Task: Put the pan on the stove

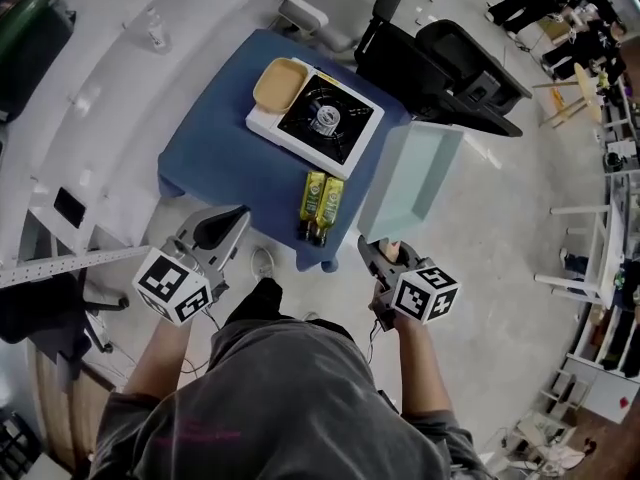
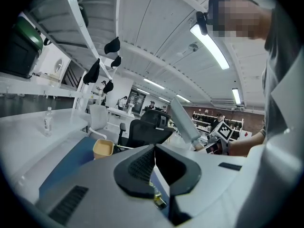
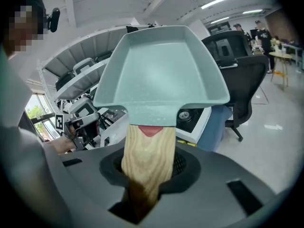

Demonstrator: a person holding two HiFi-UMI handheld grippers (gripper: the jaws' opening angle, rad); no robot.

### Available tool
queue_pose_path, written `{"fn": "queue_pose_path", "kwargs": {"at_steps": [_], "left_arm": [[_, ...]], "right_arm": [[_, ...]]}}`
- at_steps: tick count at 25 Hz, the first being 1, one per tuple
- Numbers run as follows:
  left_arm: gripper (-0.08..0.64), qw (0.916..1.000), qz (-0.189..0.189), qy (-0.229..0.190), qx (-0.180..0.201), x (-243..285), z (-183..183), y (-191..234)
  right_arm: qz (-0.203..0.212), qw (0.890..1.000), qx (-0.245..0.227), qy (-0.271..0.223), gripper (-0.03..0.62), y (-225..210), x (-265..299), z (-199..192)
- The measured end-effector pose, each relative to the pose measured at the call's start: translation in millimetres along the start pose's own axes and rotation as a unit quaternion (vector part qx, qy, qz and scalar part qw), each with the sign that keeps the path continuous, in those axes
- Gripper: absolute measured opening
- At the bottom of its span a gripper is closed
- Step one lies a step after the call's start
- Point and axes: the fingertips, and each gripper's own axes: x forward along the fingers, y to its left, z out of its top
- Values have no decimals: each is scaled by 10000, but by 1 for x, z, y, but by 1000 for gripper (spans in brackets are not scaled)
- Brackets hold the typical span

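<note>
Now the right gripper (image 1: pixel 377 259) pinches the wooden handle (image 3: pixel 148 151), the pan (image 3: pixel 159 70) jutting ahead.

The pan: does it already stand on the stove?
No, the right tool holds the pan in the air by its handle, off the stove.

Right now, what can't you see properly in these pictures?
- Right gripper view: the pale green square pan covers most of the white portable stove.
- Left gripper view: the left claw hides that stove and nearly all of the yellow-green bottles.
- Head view: the bottles' labels are too small to read.
</note>
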Motion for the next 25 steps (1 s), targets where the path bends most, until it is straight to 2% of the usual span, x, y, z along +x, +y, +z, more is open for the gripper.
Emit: {"fn": "queue_pose_path", "kwargs": {"at_steps": [6,13,19,25], "left_arm": [[5,9999,-59,52,-84,6,6,45],[5,9998,-41,13,-200,10,10,76],[5,9994,89,13,-335,18,4,95],[5,9982,371,37,-479,29,-4,111]], "right_arm": [[-196,9994,-159,224,110,-8,34,19],[-304,9977,-255,544,110,-18,65,34],[-370,9943,-412,915,110,-39,92,42],[-333,9883,-704,1312,110,-66,120,53]]}}
